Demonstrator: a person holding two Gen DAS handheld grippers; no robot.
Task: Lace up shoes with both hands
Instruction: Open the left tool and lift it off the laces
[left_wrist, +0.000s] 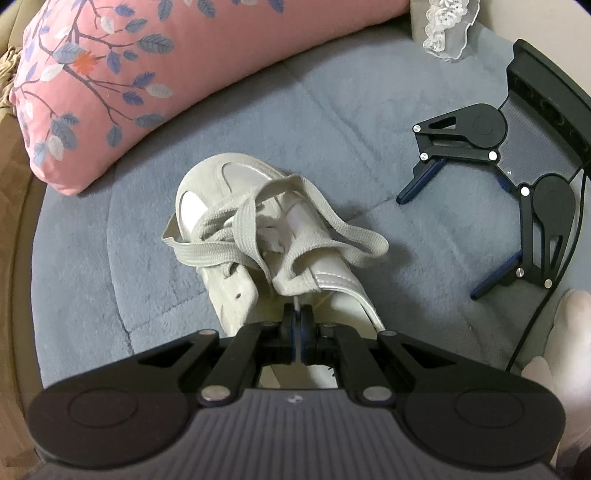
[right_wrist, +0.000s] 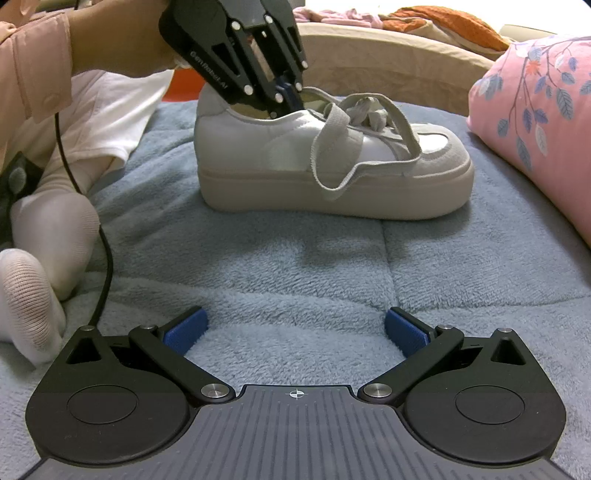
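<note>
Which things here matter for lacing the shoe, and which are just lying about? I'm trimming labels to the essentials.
Part of the job:
- white shoe
- grey lace, loose over the shoe
- left gripper, fingers closed on the shoe's tongue
- right gripper, open, held clear of the shoe

Just lying about:
- pink floral pillow
- blue blanket
- lace trim

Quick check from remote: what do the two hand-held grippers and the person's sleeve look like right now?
Both are black linkage frames with silver pivot pins, round side housings, ribbed grey bodies and blue finger pads. The left hand-held gripper carries white lettering; a black cable trails below it. The right hand-held gripper has a crosshair mark. The sleeve is pink, buttoned.
</note>
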